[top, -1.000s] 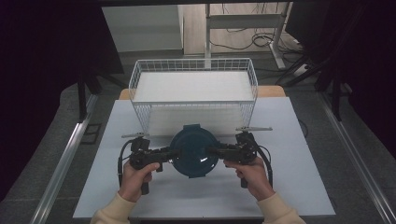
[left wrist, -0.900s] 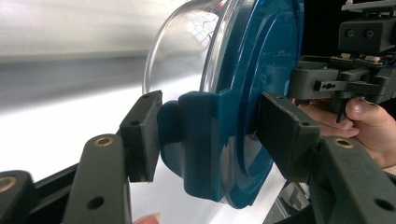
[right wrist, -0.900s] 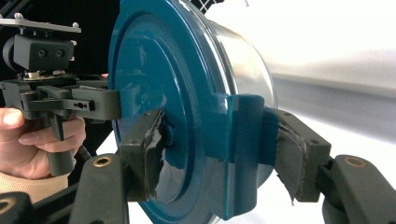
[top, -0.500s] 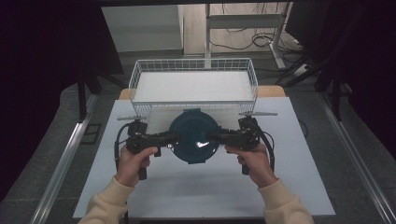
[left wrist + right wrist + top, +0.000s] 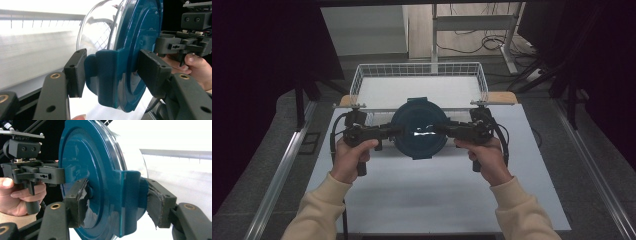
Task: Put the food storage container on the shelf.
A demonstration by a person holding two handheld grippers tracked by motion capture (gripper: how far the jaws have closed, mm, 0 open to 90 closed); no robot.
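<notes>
Over the white table [image 5: 437, 200], just before the wire basket [image 5: 362, 82], each hand-held gripper, left [image 5: 388, 132] and right [image 5: 447, 131], clamps 1 side tab of the lidded teal container [image 5: 418, 129], so it hangs level between them.

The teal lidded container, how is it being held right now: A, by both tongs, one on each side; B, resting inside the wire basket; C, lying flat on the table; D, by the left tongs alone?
A: the left tongs and right tongs each clamp a side latch of the teal lidded container.
</notes>
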